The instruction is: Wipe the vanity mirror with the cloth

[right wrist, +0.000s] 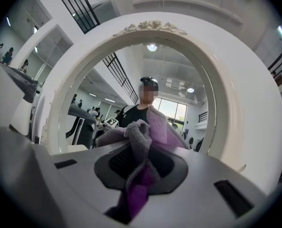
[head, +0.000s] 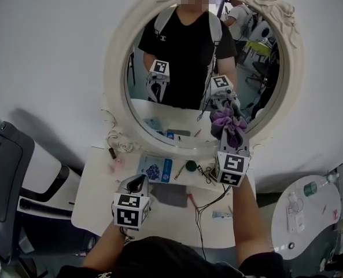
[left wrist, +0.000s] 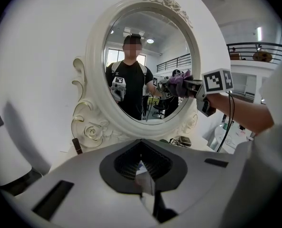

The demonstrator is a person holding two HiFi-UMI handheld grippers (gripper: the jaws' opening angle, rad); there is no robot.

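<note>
Cloth (head: pixel 228 120) soft, light, limp: pinched by a bunched fold in right gripper (head: pixel 232 141) jaws, up at mirror (head: pixel 188 57) lower right, above worktop (head: pixel 96 196) back edge. Left gripper (head: pixel 137 184) jaws closed, empty. Probably best pressed gently; glass fragile.

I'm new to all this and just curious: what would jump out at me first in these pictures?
The big oval vanity mirror with its ornate white frame rises behind a small white table. At its lower right, the right hand-held gripper is shut on a purple cloth that seems pressed to the glass. The left hand-held gripper hangs low over the table, shut and empty.
</note>
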